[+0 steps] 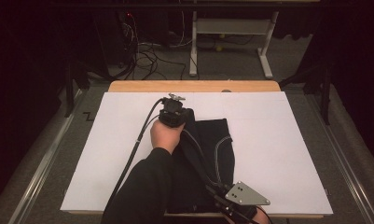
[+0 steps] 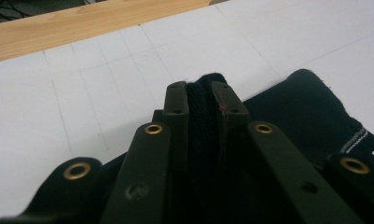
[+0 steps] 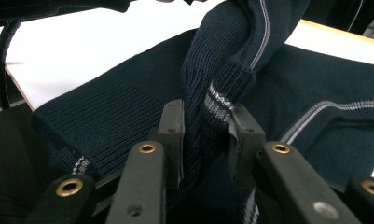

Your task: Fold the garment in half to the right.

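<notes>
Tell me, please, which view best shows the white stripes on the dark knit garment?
The right gripper view: white stripes run across the ribbed garment close up. The high view shows them faintly; the left gripper view shows a short striped edge.

Left gripper (image 2: 201, 100), seen along its two black jaws, which rise from the lower edge and are closed on a fold of dark knitted garment (image 2: 310, 116). The fold is pinched between the jaw tips and projects slightly beyond them. To the right of the jaws, more of the garment is spread flat on the white sheet (image 2: 105, 88), and a short band of pale stitching is seen at its edge, low on the right. Beyond and to the left of the jaws the sheet is marked with faint grid lines. Farther ahead, a strip of wooden table edge (image 2: 82, 23) is visible past the sheet.
</notes>
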